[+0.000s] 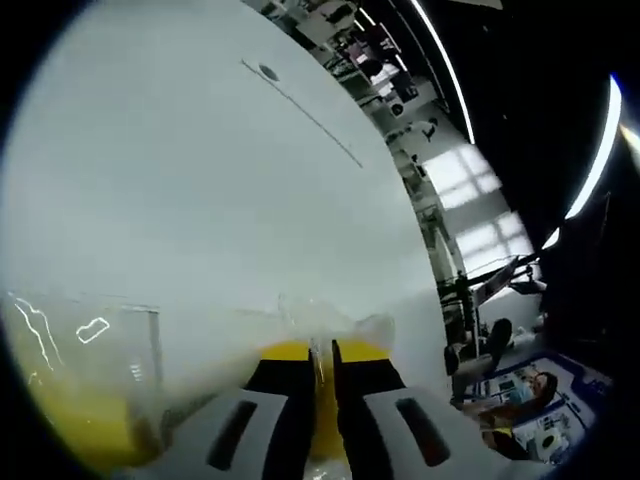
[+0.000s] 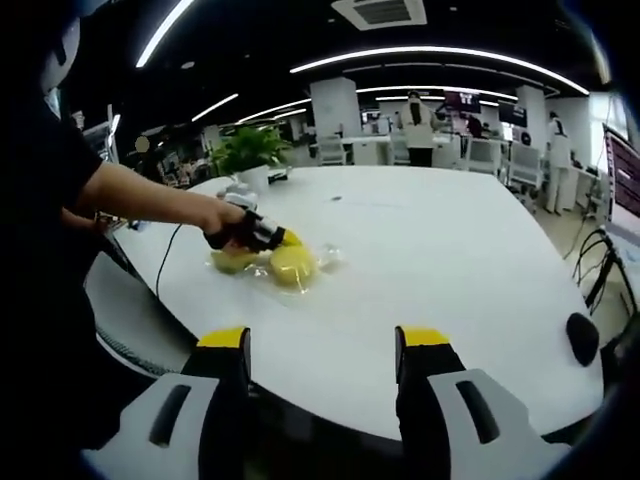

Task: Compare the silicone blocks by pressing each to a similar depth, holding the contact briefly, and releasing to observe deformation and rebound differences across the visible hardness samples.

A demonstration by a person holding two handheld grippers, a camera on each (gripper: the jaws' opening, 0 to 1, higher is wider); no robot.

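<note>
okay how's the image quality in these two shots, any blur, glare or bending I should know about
Left gripper view: soft and blurred up close, the yellow block smeared between the left gripper jaws, glare on clear plastic. Right gripper view: sharper, fisheye bends the white table edge and ceiling light strips.

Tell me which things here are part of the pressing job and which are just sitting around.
For the job: yellow blocks, clear wrap around them, left claw at the blocks, right claw held back, open.

Just around: white table, potted plant, black cable, chairs.
</note>
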